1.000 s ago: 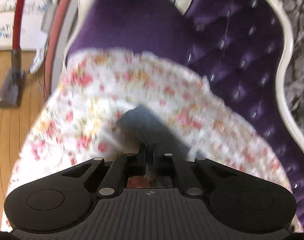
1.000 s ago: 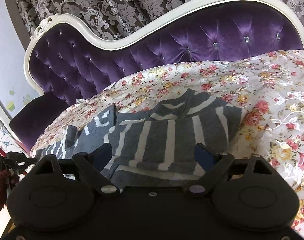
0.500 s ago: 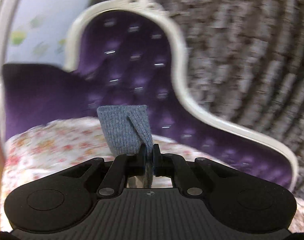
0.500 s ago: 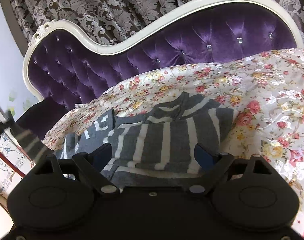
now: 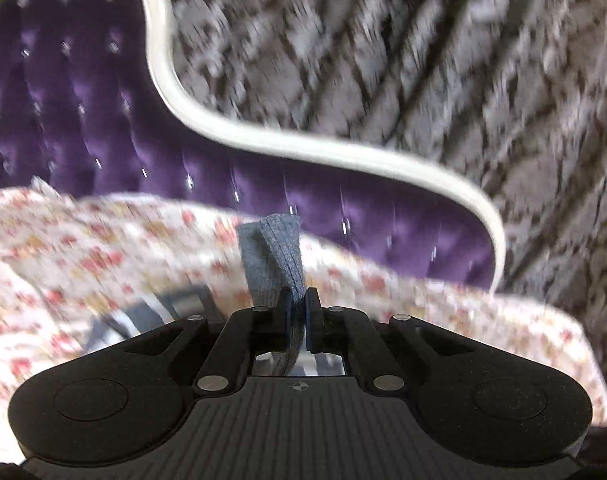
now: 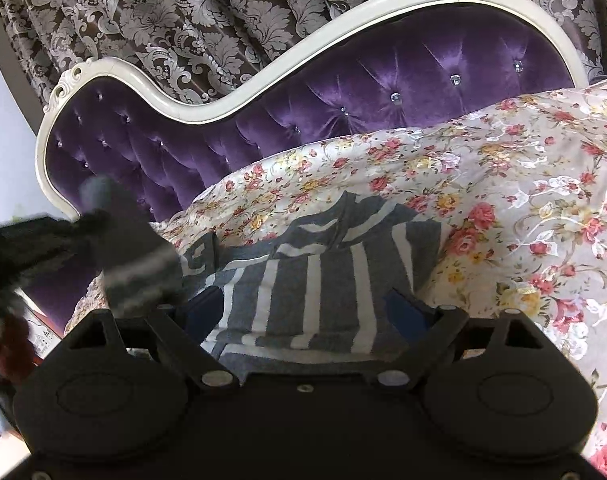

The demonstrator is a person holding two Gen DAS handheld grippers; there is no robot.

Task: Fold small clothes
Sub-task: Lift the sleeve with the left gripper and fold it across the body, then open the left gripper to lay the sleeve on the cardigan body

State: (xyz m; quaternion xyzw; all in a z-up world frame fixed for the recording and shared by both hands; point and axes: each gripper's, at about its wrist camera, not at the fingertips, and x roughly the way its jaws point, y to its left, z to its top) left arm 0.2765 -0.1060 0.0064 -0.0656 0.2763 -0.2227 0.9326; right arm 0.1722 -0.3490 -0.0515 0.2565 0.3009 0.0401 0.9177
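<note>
A small grey sweater with white stripes (image 6: 323, 276) lies on a floral sheet (image 6: 523, 208) over a purple sofa. My left gripper (image 5: 298, 300) is shut on the sweater's grey ribbed sleeve cuff (image 5: 273, 256) and holds it lifted above the sheet. In the right wrist view the lifted sleeve (image 6: 135, 248) hangs blurred at the left, carried toward the sweater's body. My right gripper (image 6: 309, 308) is open and empty, hovering low over the sweater's lower part, one blue pad at either side of it.
The tufted purple sofa back (image 6: 383, 92) with a white curved frame (image 6: 263, 76) rises behind the sheet. A brown and silver patterned curtain (image 6: 223, 12) hangs behind the sofa. The floral sheet (image 5: 83, 256) spreads left and right of the sweater.
My left gripper has lifted the sleeve cuff off the sheet and swung it right toward the sweater's body. The right gripper has stayed open over the sweater, shifting only slightly.
</note>
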